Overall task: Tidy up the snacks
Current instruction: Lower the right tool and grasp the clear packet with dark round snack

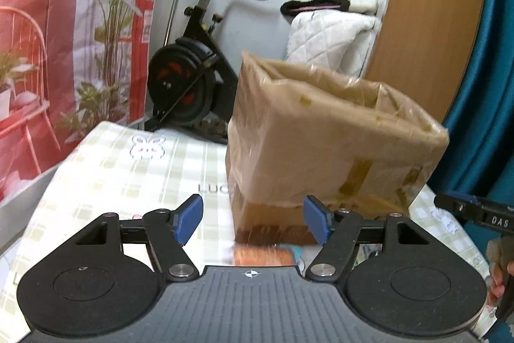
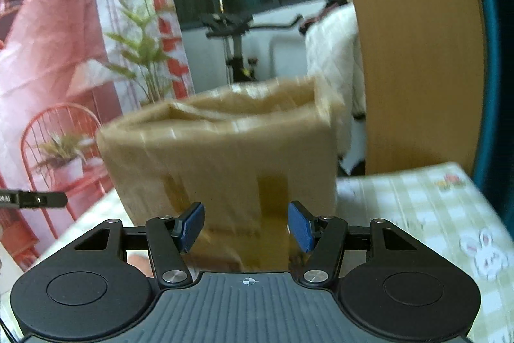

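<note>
holding both grippers out in front of us, we faced a tall cardboard box (image 1: 324, 137) that stood upright on the checked tablecloth (image 1: 122, 169), its long axis vertical and its open mouth pointing up. one corner edge of the box pointed toward the left camera, while a taped flat face (image 2: 225, 156) met the right one. our left gripper (image 1: 253, 219) had its blue pads spread wide with nothing between them, low by the foot of the box. our right gripper (image 2: 245, 225) was likewise spread wide and gripped nothing, close before the taped face. something orange and blurred (image 1: 261, 256) lay on the cloth at the base of the box, just past the left gripper; we could not tell what it was. on the cloth we read only "luc" (image 1: 213, 189) before the box cut it off. a white rabbit print (image 2: 488, 256) showed on the cloth at the right. an exercise bike (image 1: 192, 69) stood beyond the table.
</note>
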`<state>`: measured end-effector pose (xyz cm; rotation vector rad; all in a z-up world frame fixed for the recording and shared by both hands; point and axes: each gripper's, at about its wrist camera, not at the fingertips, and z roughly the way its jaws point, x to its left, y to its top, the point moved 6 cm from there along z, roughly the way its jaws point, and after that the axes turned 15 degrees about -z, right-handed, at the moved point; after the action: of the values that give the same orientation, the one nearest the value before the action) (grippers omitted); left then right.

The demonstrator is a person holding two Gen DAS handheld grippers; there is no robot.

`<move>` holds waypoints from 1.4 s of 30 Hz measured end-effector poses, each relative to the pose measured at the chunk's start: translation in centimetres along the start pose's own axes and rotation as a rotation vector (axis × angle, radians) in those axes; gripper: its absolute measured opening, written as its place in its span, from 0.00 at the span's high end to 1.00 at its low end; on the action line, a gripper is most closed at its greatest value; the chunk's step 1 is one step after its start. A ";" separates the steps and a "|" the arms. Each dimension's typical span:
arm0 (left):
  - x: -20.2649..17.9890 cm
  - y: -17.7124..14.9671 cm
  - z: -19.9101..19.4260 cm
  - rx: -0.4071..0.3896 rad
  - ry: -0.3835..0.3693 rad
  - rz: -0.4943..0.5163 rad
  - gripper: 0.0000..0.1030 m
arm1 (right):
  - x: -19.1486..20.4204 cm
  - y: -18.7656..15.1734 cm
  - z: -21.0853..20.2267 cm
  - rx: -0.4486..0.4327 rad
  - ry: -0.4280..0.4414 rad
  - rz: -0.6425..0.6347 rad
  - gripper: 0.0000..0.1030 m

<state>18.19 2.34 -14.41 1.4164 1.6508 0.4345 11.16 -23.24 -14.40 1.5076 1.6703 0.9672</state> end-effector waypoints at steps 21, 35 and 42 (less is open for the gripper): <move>3.3 -4.9 3.0 0.020 0.103 -0.106 0.24 | 1.0 -10.1 9.7 0.326 0.059 -0.018 0.46; 2.2 -4.1 4.0 0.040 0.105 -0.082 0.19 | -0.1 -11.4 7.9 0.188 0.057 -0.011 0.59; 2.6 -5.5 4.2 0.021 0.139 -0.086 0.17 | 0.0 -11.3 7.8 0.180 0.082 -0.029 0.59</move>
<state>18.29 1.99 -21.78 1.3509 1.8253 0.4769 12.35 -23.21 -28.08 1.5723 1.8755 0.8942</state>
